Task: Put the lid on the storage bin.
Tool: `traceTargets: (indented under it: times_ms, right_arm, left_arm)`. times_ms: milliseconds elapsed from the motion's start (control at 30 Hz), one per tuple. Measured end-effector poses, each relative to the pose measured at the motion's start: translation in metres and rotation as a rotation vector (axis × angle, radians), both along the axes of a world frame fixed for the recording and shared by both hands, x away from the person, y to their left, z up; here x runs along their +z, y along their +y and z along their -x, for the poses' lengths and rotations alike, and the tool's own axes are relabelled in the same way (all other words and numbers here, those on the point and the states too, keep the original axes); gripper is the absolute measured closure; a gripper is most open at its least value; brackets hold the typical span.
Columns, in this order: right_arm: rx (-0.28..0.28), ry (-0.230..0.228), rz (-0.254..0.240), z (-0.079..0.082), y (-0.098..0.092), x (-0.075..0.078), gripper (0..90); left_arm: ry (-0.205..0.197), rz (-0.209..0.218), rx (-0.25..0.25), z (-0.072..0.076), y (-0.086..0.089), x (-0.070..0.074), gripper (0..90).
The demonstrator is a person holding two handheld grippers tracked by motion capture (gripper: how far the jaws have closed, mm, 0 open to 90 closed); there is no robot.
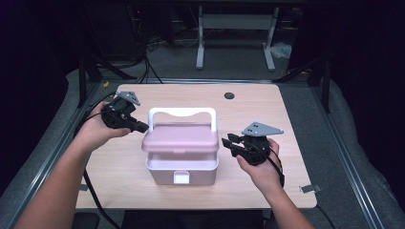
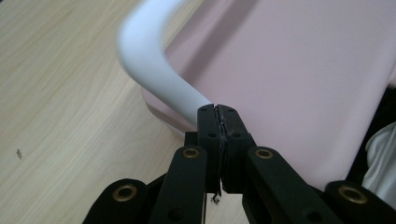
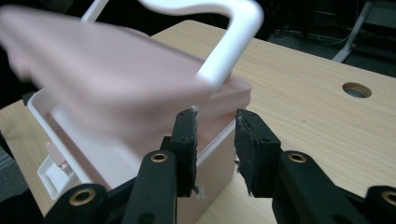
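Parted and empty, right gripper (image 1: 228, 143) hovers beside the pink plastic storage box (image 1: 181, 157), mid-frame on the table (image 1: 286, 119). Left gripper (image 1: 143, 128), jaws together, touches its white handle (image 1: 181, 113). Light, rigid, slick; take the handle.

The box (image 1: 181, 157) sits mid-table (image 1: 296, 119), between left claw (image 1: 143, 128) and right claw (image 1: 228, 144).

A lab is shown: a wooden table (image 1: 267, 119), dark curtains, loose cables (image 1: 148, 67) and a metal stand (image 1: 236, 28) are seen.
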State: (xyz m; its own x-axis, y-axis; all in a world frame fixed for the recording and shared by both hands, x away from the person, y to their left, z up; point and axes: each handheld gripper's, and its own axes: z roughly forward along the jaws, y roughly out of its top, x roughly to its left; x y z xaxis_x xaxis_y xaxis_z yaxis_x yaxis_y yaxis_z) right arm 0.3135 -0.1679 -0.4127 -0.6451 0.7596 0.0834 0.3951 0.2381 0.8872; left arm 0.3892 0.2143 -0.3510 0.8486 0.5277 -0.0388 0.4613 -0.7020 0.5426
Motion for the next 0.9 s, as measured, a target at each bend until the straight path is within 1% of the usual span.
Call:
traceTargets:
  times_ms: [100,133,200,300,400,500,567,600,667,700,767,833,900]
  right_arm:
    - [-0.011,0.002,-0.01,0.001,-0.005,-0.002,68.6]
    - [-0.016,0.008,-0.008,0.002,-0.007,-0.003,68.6]
    - [-0.022,0.005,-0.002,0.001,-0.008,-0.006,68.6]
    - [-0.029,0.013,-0.008,0.0,-0.01,-0.009,68.6]
    - [-0.035,0.021,-0.001,-0.001,-0.011,-0.012,68.4]
    - [-0.054,0.019,0.01,-0.004,-0.012,-0.017,67.1]
    - [-0.052,0.028,0.013,-0.006,-0.014,-0.018,65.8]
    - [-0.053,0.027,0.014,-0.007,-0.014,-0.018,65.1]
    - [-0.062,0.031,0.029,-0.008,-0.014,-0.016,62.6]
    - [-0.057,0.035,0.033,-0.009,-0.015,-0.015,61.9]
    - [-0.068,0.038,0.04,-0.01,-0.017,-0.014,59.2]
    - [-0.084,0.041,0.045,-0.011,-0.019,-0.015,57.3]
    - [-0.084,0.059,0.051,-0.013,-0.022,-0.016,55.7]
  left_arm:
    - [0.008,0.002,-0.006,0.004,0.0,-0.009,88.8]
    - [0.012,0.005,-0.009,0.005,0.0,-0.012,88.8]
    - [0.014,0.01,-0.008,0.007,0.0,-0.017,88.6]
    - [0.02,0.014,-0.008,0.008,0.002,-0.022,88.2]
    - [0.023,0.019,-0.002,0.009,0.006,-0.027,86.6]
    - [0.006,0.022,0.028,0.01,0.012,-0.03,82.5]
    - [-0.001,0.029,0.048,0.01,0.017,-0.03,79.3]
    - [-0.005,0.036,0.065,0.011,0.02,-0.03,77.9]
    - [-0.016,0.043,0.084,0.011,0.025,-0.03,72.8]
    - [-0.022,0.044,0.097,0.012,0.027,-0.03,70.2]
    - [-0.033,0.044,0.116,0.012,0.032,-0.031,66.1]
    - [-0.028,0.045,0.129,0.013,0.036,-0.033,63.9]
    - [-0.028,0.045,0.144,0.014,0.039,-0.036,61.9]
